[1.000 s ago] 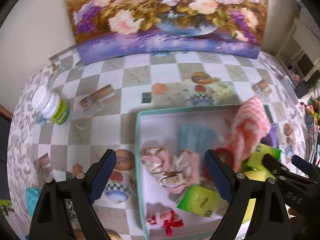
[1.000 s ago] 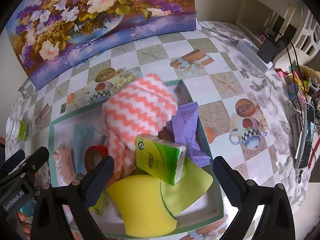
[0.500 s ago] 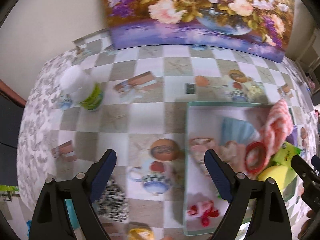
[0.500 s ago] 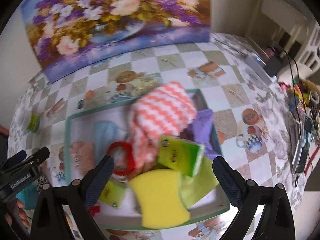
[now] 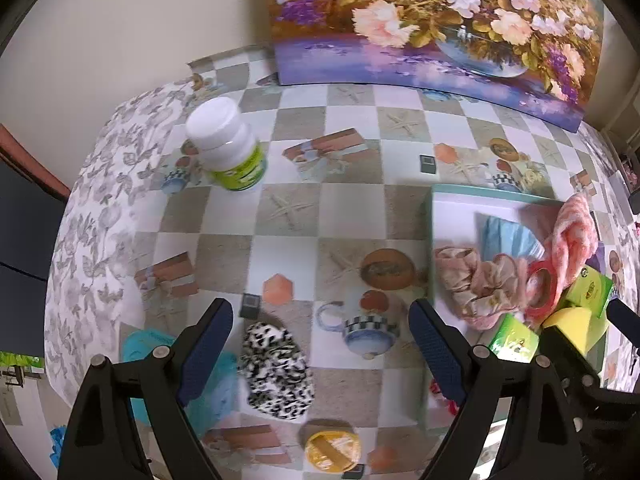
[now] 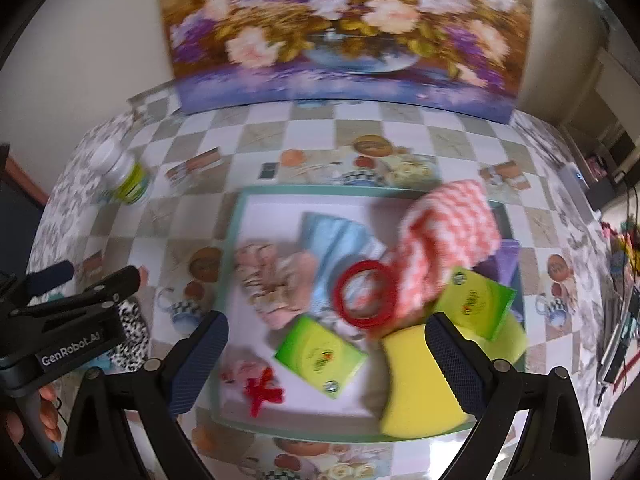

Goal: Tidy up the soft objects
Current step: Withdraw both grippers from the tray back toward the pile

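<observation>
A teal-rimmed white tray (image 6: pixel 236 216) holds soft things: an orange-and-white fuzzy cloth (image 6: pixel 448 224), a blue cloth (image 6: pixel 340 236), a pink scrunchie (image 6: pixel 276 280), a yellow sponge (image 6: pixel 416 384), green tissue packs (image 6: pixel 320 356) and a red ring (image 6: pixel 366 294). A black-and-white leopard scrunchie (image 5: pixel 276 372) lies on the table left of the tray (image 5: pixel 434 216), between my left gripper's fingers. My left gripper (image 5: pixel 320 352) is open and empty above it. My right gripper (image 6: pixel 326 360) is open and empty over the tray's front.
A white bottle with a green label (image 5: pixel 228 148) lies at the table's far left. A flower painting (image 5: pixel 440 20) leans on the wall behind. A yellow round lid (image 5: pixel 332 448) and a teal item (image 5: pixel 144 344) lie near the front edge.
Both grippers swung left. The left one left the tray and now hangs over the leopard scrunchie. The right one now faces the tray's middle. Both stayed open.
</observation>
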The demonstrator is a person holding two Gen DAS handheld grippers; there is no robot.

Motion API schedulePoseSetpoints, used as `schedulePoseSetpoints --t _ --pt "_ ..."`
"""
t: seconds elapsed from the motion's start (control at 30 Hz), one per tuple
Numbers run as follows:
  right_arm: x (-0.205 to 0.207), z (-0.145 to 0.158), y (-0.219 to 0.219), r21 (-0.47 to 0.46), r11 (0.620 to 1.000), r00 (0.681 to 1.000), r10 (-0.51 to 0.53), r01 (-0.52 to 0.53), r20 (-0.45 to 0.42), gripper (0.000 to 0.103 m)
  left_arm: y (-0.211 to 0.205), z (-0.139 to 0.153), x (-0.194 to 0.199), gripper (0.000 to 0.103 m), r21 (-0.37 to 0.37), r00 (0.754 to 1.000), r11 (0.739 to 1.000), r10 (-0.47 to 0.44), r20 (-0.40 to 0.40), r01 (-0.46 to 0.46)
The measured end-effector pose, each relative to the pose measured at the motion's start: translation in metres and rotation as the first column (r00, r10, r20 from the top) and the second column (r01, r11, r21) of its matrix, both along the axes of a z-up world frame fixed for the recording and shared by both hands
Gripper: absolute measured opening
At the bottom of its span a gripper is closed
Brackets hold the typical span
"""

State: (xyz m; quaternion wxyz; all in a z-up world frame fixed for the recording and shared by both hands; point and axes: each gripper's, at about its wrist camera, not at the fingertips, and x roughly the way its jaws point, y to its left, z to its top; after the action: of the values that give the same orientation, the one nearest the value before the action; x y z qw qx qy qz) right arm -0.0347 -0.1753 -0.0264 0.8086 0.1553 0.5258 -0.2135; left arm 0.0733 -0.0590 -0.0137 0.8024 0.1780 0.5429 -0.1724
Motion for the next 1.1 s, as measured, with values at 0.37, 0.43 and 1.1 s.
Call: schedulePoseSetpoints --t 0.37,0.43,1.1 --pt "0.023 -0.007 0.043 0.014 0.996 0.996 0.092 -0.092 -0.008 0.100 0.047 0.002 0.014 0.090 -0.016 0.998 0.998 0.068 -0.013 -0.068" --pt "0.027 -0.011 0.053 0.033 0.992 0.992 0.122 -0.122 -0.006 0.100 0.055 0.002 0.017 0.090 -0.025 0.996 0.996 0.082 -0.020 -0.082" --pt "0.079 -0.079 0.157 0.157 0.920 0.927 0.371 -0.360 -0.047 0.097 0.127 -0.003 0.053 0.090 -0.053 0.958 0.957 0.284 -0.023 -0.285"
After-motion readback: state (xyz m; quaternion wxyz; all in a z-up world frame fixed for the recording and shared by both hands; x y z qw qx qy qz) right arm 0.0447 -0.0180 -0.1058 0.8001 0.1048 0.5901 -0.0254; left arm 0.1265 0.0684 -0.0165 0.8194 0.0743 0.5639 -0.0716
